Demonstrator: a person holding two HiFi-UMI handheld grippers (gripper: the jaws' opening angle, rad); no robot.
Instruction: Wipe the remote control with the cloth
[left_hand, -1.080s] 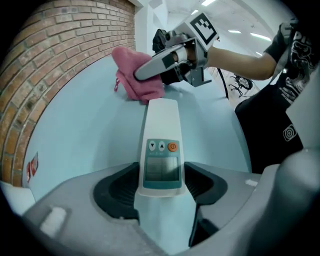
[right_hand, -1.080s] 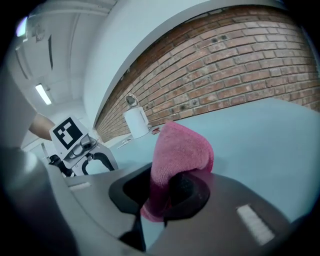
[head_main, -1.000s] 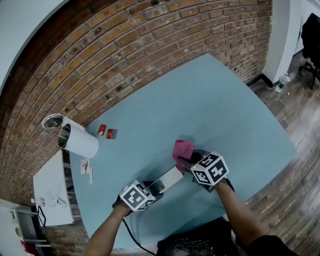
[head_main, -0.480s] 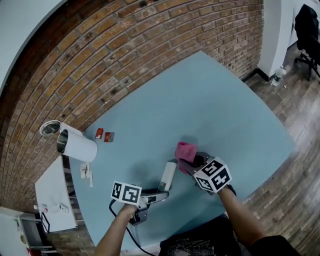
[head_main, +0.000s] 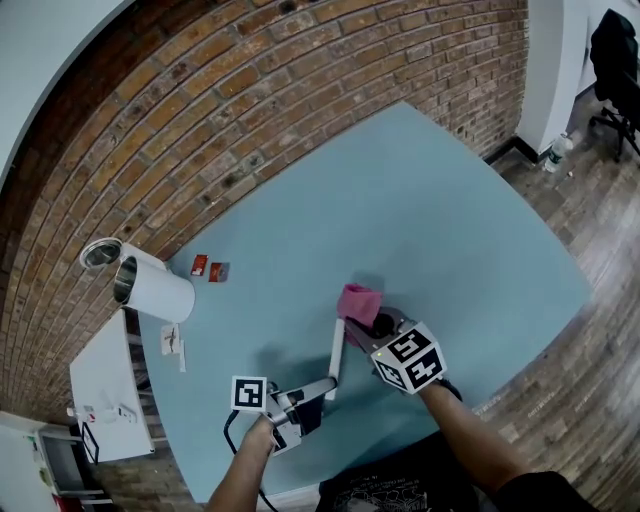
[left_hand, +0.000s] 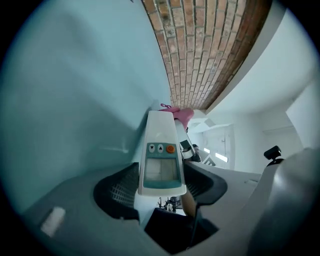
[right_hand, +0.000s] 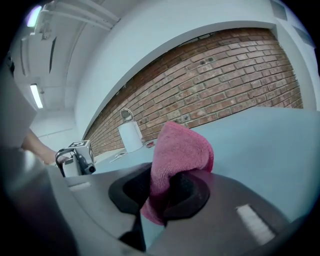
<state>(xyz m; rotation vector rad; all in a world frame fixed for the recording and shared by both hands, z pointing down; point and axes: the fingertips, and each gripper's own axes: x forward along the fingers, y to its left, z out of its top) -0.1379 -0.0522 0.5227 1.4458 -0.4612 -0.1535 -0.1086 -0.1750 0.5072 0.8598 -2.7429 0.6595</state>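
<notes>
I hold the remote control (left_hand: 161, 155) in my left gripper (left_hand: 161, 192), whose jaws are closed on the sides of its lower end, one dark pad on each side. It is a long, narrow white remote. In the left gripper view its button face is turned towards the camera, showing a pale grey screen with a teal band along its lower edge. Above the screen sits a row of three small buttons, two grey ones with arrows and an orange one on the right. In the head view the remote control (head_main: 336, 358) shows only as a thin white bar, turned on edge. It juts from the left gripper (head_main: 318, 388) above the light blue table (head_main: 430, 200), near the edge closest to me. Its far end points at the cloth (head_main: 358, 300). That cloth is pink and fuzzy, and my right gripper (right_hand: 162, 192) pinches it: in the right gripper view the cloth (right_hand: 177, 160) stands up in a folded hump between the jaws, with a tail hanging below them. The cloth (left_hand: 177, 112) sits right at the tip of the remote, and it seems to touch there, though I cannot be sure from these angles. My right gripper (head_main: 365, 325) is just to the right of the remote.
</notes>
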